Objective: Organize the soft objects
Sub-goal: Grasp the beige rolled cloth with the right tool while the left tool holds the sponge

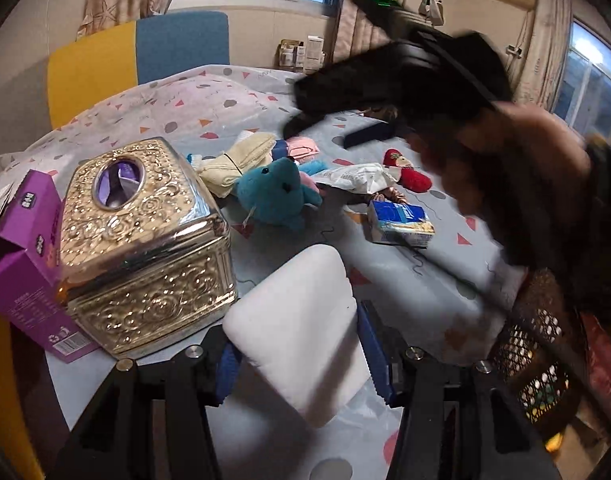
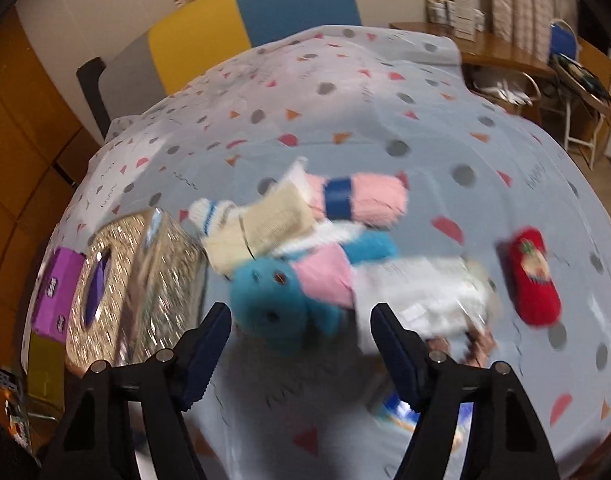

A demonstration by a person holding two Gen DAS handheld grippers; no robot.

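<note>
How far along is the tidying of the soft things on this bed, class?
Done: nothing looks sorted yet. In hand: the left gripper is clamped on a white tissue pack beside the gold tissue box; the right gripper is open and empty above the blue plush toy. Left: the toy, the socks, the pink yarn and the red slipper lie scattered.

Both wrist views look steeply down along their tool fingers at the bed [image 1: 425, 280] from close above, sharing the teal plush [image 1: 271, 196] [image 2: 265, 304] and gold box [image 1: 145, 248] [image 2: 137, 280].
</note>
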